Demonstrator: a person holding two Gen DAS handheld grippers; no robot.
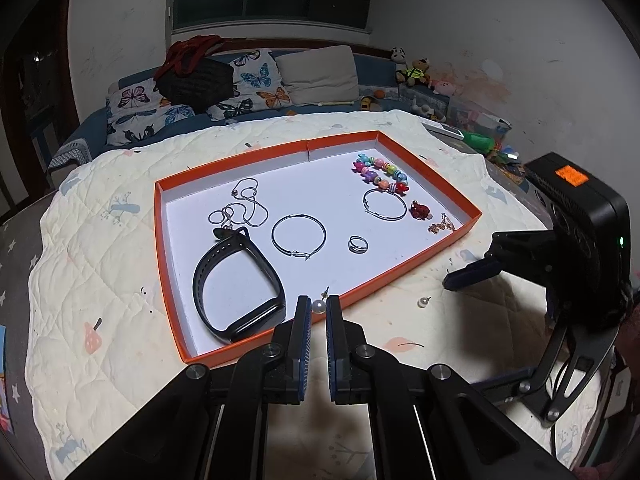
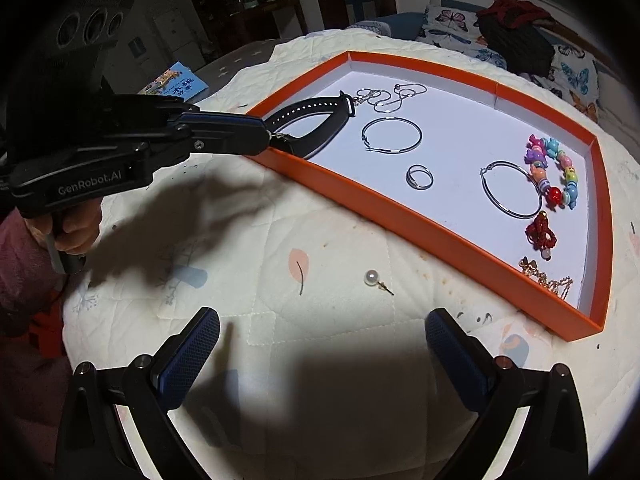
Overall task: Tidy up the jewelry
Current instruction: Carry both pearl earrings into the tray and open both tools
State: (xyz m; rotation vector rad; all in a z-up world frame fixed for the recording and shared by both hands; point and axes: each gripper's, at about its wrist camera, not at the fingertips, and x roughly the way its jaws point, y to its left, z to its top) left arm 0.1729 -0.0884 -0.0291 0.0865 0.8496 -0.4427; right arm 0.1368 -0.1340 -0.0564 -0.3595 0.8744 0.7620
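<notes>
With our left gripper point(image 1: 318, 307) pinching one pearl earring point(image 1: 317, 305) at the orange tray point(image 1: 440, 176), our wide-spread right gripper point(image 2: 320, 334) must next close on the other pearl earring point(image 2: 372, 278).

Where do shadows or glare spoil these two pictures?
Left wrist view: the tray floor glares white and its straight walls bow. Right wrist view: dark shadows cover the quilt near the open right gripper; the pearl earring stays lit.

Orange tray point(image 1: 424, 168): matt card walls, smooth white floor. Inside it, glossy metal hoop point(image 1: 299, 234), matt black rubbery band point(image 1: 236, 280), shiny plastic beads point(image 1: 380, 174). Beside it, glossy pearl earring point(image 2: 372, 278) on soft quilted cloth point(image 2: 280, 280)
</notes>
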